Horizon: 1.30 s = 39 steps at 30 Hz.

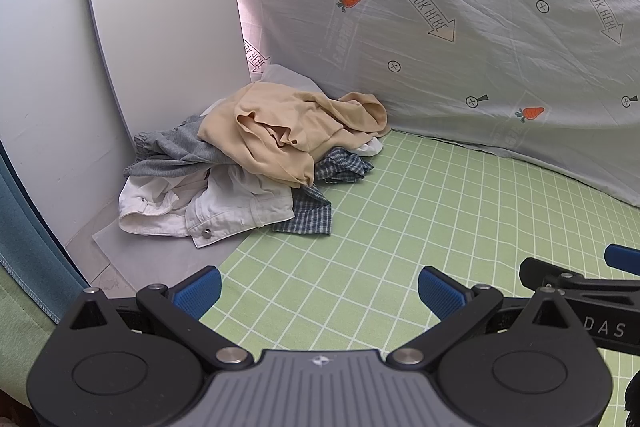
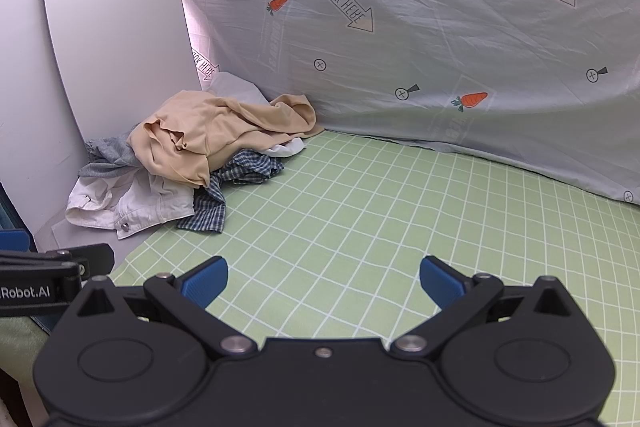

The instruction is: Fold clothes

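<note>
A: Largest first: a green checked sheet (image 1: 400, 227) spread over the surface, bare in the near and middle part, with a grey printed cloth (image 1: 460, 27) hung along the far side.

B: Then the heap of clothes (image 1: 256, 163), pushed into the far left corner against a leaning white board (image 1: 160, 27). Nothing folded yet, by the look.

A: On top, a beige garment (image 1: 280, 131), crumpled. Under it a grey piece (image 1: 180, 151), white jeans (image 1: 224, 207) nearest, and a blue plaid shirt (image 1: 316, 203) trailing to the right.

B: Risk here: layers tangled together. Pulling the beige garment by one fold would probably drag the plaid shirt or the grey piece along.

A: Also possible to pinch two layers at once, since seams and edges are hidden in the crumples.

B: Part of the heap lying off the sheet, too, on a grey mat (image 1: 168, 247) at the left. Could slide further out if tugged sideways.

A: Left gripper (image 1: 320, 293): spread wide, holding nothing, well apart from the heap.

B: Right gripper (image 2: 323, 285): same, wide and empty, just beside the left one. Could bump it when both reach left.
</note>
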Motion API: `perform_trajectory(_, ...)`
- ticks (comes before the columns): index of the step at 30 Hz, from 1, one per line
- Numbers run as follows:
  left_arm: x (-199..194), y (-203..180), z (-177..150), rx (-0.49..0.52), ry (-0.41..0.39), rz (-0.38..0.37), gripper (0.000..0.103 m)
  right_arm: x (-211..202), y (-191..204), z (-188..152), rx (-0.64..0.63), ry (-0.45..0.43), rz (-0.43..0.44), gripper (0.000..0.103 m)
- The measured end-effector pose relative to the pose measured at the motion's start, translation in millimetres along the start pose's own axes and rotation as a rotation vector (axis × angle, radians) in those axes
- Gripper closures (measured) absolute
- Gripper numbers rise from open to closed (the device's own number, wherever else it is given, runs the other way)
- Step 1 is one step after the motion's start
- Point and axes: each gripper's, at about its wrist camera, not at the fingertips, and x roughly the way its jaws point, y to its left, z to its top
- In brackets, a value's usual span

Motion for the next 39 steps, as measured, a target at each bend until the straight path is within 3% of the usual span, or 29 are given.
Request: perform_trajectory(39, 3.8, -1.1, 2.7, 0.003, 0.005, -0.003, 0.000, 5.7, 3.5, -1.1, -0.005, 0.010, -0.010, 0.000)
